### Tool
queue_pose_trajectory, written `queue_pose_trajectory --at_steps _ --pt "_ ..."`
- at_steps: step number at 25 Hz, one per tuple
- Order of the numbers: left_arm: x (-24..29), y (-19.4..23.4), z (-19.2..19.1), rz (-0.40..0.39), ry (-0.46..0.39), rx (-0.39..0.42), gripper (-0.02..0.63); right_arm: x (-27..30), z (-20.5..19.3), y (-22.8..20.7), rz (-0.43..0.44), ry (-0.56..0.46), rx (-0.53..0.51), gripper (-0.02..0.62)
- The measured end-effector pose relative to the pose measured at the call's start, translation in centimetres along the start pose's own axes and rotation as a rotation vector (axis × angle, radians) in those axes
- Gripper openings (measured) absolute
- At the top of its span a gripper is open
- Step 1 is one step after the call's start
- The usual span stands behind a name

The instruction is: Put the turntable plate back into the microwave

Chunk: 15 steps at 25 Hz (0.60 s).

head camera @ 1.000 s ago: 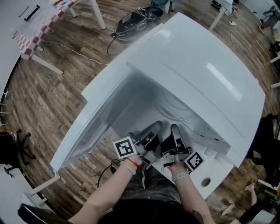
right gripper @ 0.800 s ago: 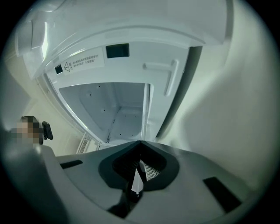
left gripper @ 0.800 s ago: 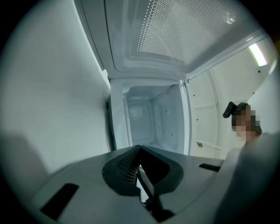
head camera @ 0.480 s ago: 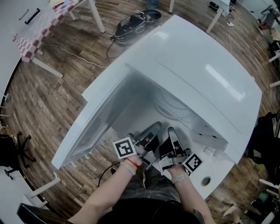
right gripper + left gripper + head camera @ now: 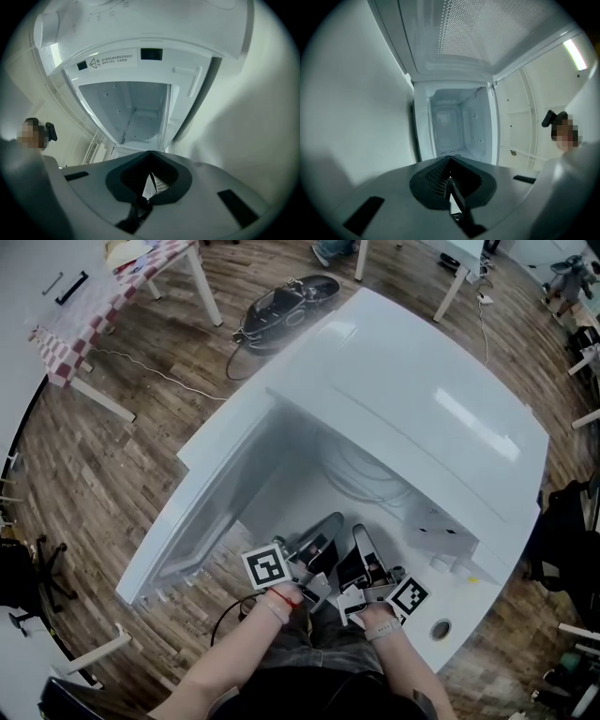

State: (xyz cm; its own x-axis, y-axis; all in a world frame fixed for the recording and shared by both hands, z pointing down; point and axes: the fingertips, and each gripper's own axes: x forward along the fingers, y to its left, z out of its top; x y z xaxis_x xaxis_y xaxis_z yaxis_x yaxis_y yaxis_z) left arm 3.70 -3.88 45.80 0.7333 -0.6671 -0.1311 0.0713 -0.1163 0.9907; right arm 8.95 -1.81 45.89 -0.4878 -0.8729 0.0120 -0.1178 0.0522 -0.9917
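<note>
The white microwave [image 5: 422, 399] stands with its door [image 5: 211, 512] swung open to the left. In the head view, faint curved glass rims on the cavity floor look like the turntable plate [image 5: 370, 479]; the gripper views do not show it clearly. My left gripper [image 5: 333, 518] and right gripper [image 5: 359, 532] sit side by side at the front of the opening, pointing inward. The left gripper [image 5: 450, 161] has its jaws closed to a point, with nothing seen between them. The right gripper [image 5: 149, 153] is likewise shut, facing the pale cavity [image 5: 133, 110].
A table with a red checked cloth [image 5: 103, 287] stands at the far left. A black appliance [image 5: 281, 301] lies on the wooden floor behind the microwave, with a cable trailing from it. A black chair base [image 5: 28, 568] is at the left edge. White table legs [image 5: 455, 277] stand beyond.
Both grippers have drawn back a little toward me from the cavity, the right one more. They stay shut. The head view has shifted slightly.
</note>
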Motion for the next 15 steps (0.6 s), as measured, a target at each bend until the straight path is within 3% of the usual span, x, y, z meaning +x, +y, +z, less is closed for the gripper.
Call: queue_pose_trajectory --at_steps 10,15 --pt "0.2 -0.6 -1.2 0.007 0.042 -0.011 0.012 -0.7 0.0 0.6 0.002 0.012 -0.011 0.020" --pt "0.3 -1.4 -1.5 -0.010 0.034 -0.064 0.012 -0.9 -0.5 0.9 -0.002 0.034 0.014 0.019"
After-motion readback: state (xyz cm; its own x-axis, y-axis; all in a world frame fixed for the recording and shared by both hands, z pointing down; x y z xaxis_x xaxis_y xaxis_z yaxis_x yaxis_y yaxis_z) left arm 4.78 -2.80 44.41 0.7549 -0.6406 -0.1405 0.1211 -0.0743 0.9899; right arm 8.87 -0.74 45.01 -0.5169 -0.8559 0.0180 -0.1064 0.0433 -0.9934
